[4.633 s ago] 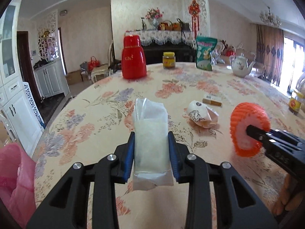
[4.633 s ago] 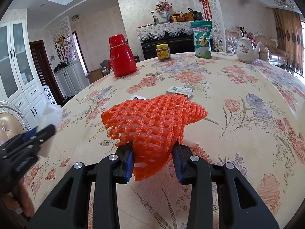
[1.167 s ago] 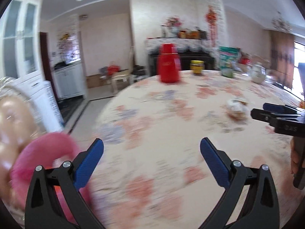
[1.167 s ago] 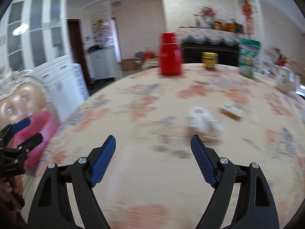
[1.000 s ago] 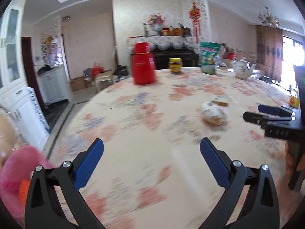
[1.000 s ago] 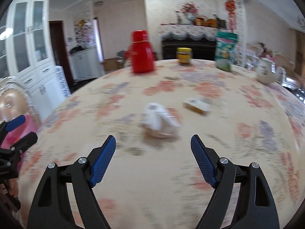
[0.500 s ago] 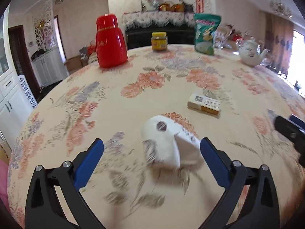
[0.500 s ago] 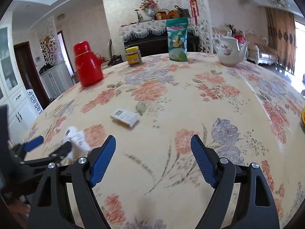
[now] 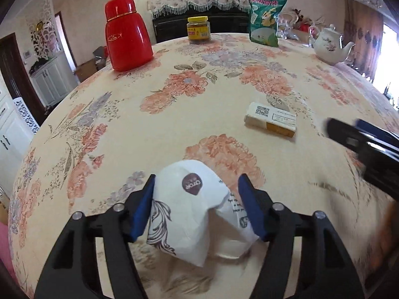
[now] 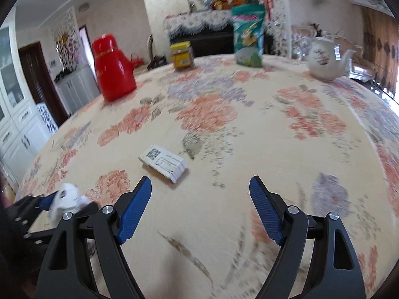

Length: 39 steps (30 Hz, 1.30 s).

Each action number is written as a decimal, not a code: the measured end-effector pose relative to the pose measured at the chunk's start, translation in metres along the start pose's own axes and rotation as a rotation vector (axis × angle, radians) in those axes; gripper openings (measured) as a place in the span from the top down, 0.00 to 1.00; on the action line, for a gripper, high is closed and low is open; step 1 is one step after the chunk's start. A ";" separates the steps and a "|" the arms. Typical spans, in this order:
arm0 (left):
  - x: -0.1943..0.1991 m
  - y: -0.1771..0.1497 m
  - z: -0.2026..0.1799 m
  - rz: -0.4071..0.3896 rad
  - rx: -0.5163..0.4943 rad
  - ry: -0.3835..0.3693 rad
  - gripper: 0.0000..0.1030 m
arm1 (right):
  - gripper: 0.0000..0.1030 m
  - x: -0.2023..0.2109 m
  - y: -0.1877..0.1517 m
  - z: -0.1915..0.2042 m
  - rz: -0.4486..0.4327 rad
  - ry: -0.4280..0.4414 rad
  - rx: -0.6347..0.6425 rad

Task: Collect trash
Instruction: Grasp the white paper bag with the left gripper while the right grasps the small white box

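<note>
A crumpled white paper wrapper (image 9: 192, 204) with a brown round logo lies on the floral tablecloth, between the blue pads of my left gripper (image 9: 197, 206). The jaws stand close on both sides of it, narrowed around it; whether they squeeze it I cannot tell. The wrapper (image 10: 67, 199) also shows in the right wrist view, low at the left. A small white and yellow box (image 9: 270, 119) lies beyond it; in the right wrist view the box (image 10: 163, 162) is just ahead of my right gripper (image 10: 200, 209), which is open and empty above the table.
At the far side of the round table (image 9: 99, 124) stand a red thermos (image 9: 126, 33), a yellow-lidded jar (image 9: 198, 29), a green snack bag (image 9: 265, 17) and a white teapot (image 9: 329, 44). White cabinets (image 10: 15, 124) stand off to the left.
Both grippers dropped the plastic bag and the orange net and swung back to the table. My left gripper moved forward and narrowed around the white wrapper. My right gripper moved towards the small box.
</note>
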<state>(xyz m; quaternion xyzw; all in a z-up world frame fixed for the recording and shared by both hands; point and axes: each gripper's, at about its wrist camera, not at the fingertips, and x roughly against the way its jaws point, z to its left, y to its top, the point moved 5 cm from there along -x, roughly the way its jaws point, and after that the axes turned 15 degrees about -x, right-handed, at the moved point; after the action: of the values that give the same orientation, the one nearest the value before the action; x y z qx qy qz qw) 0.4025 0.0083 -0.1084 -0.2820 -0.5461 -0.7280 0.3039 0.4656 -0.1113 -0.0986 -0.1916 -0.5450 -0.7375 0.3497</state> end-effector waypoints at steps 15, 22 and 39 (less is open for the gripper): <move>0.034 -0.012 0.042 -0.135 0.013 -0.064 0.38 | 0.26 -0.090 0.008 0.045 0.194 -0.082 0.184; 0.034 -0.015 0.037 -0.153 -0.012 -0.058 0.38 | 0.60 -0.086 0.007 0.052 0.179 -0.058 0.200; 0.059 -0.013 0.024 -0.199 -0.031 -0.074 0.38 | 0.69 0.034 -0.036 0.032 -0.005 -0.018 0.010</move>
<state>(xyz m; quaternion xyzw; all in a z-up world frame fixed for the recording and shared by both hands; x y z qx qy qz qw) 0.3558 0.0261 -0.0676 -0.2576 -0.5707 -0.7522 0.2052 0.4133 -0.0861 -0.0891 -0.1953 -0.5524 -0.7339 0.3438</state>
